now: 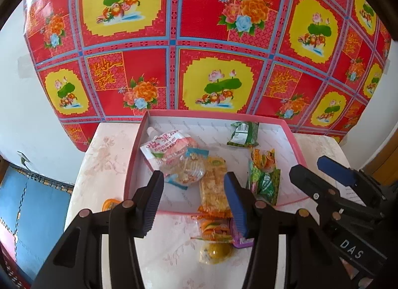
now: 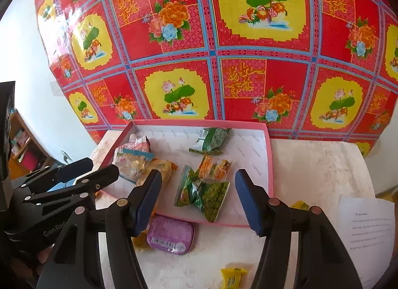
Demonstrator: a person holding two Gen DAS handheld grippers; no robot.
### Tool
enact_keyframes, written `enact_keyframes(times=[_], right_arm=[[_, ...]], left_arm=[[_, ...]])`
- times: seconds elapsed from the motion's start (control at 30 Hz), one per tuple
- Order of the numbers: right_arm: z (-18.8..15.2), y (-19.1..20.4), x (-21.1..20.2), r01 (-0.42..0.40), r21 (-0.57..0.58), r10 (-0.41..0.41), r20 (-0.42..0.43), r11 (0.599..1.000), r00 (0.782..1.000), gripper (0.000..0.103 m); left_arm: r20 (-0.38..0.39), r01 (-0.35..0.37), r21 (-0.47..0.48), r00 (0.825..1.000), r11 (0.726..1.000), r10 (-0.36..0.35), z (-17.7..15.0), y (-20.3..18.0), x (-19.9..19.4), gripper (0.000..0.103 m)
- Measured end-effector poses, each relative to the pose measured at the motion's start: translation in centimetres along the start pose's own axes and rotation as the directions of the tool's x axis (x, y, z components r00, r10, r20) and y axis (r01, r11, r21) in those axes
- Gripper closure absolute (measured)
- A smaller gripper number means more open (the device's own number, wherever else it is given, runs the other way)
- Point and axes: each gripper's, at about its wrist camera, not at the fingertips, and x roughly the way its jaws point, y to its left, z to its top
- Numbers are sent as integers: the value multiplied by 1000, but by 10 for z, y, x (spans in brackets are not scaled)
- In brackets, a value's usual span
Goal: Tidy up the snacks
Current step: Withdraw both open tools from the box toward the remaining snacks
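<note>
We hold both grippers over the near edge of the pink box, where several snack packets already lie. The left gripper has its jaws apart and empty; the right gripper also stands apart with nothing between its pads. Still outside on the table are the purple tin, a yellow candy and an orange packet just before the box wall. We judge the tin is next: we should lower the right jaws squarely across its short sides, clamp firmly, lift clear of the rim, and set it into bare space.
</note>
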Motion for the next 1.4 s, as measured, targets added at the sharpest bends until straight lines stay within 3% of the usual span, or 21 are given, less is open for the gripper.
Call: enact_keyframes(times=[0.53,1.4], right_arm=[[-31,-4,-8,-1,5,1,-72,1000,997,40],[-70,7,22,-11,-55,0,-198,998,980,40]], left_arm=[[-36,0,-8,999,1000,-1,-21,-4,-15,50],[-137,-3,-18,991,1000,1,-59,-3,10,50]])
